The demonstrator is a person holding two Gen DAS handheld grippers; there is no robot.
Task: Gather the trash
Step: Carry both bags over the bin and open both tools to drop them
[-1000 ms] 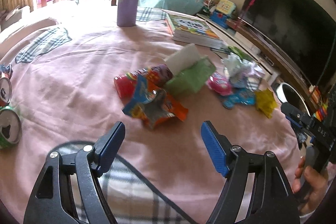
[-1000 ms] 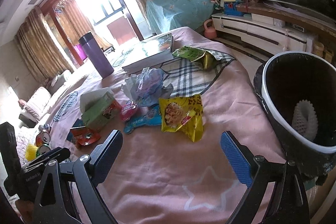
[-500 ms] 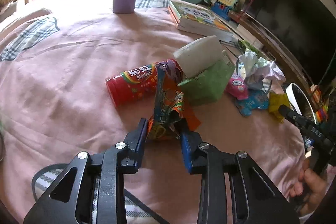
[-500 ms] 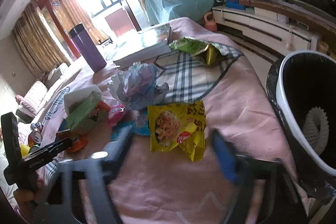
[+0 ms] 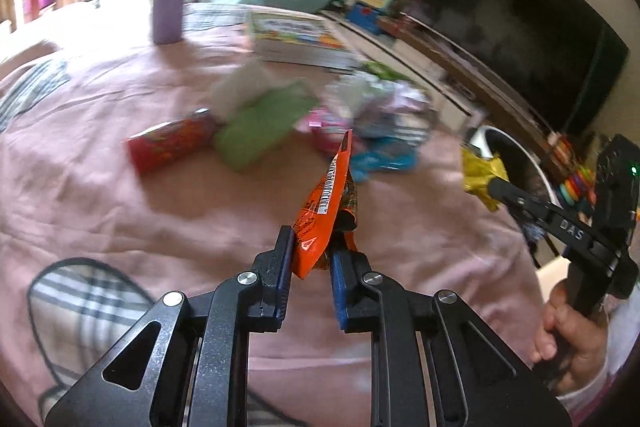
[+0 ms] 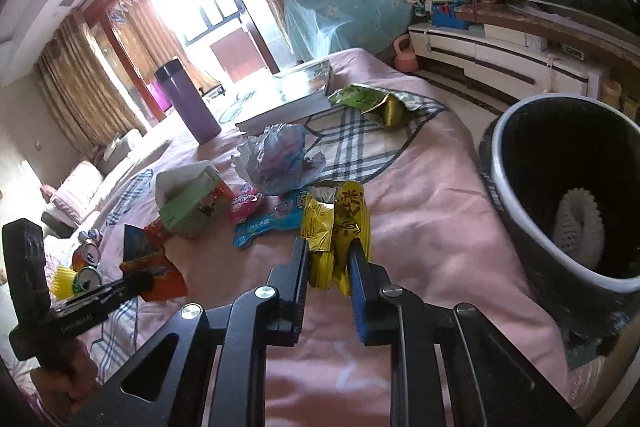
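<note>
The left gripper (image 5: 310,259) has just been closing and now pinches the orange snack wrapper (image 5: 324,211) between its jaws. The grip sits on the wrapper's lower end, so the rest stands up ahead of the jaws, lifted clear of the pink cloth of the tabletop (image 5: 120,211). Holding it by one end keeps the loose foil from dragging across the remaining litter.

Further right, the red Skittles tube (image 5: 172,143), green tissue box (image 5: 260,127), crumpled paper wad (image 5: 384,111) and blue wrapper (image 5: 384,159) lie clustered at mid-table. Bare cloth separates the cluster from both grippers.

The right gripper (image 6: 328,267) has likewise just been closing. Its jaws pinch the yellow snack bag (image 6: 334,227), crushing it into an upright fold, which makes the bag narrow enough to drop cleanly.

The trash bin (image 6: 500,163) stands just beyond the tabletop's right edge, mouth open, a white foam net (image 6: 578,227) already inside. The path from the right gripper to the bin appears unobstructed. The left wrapper must cross the table's near side, and the right gripper lies between it and the bin, so clearance is the likely constraint.
</note>
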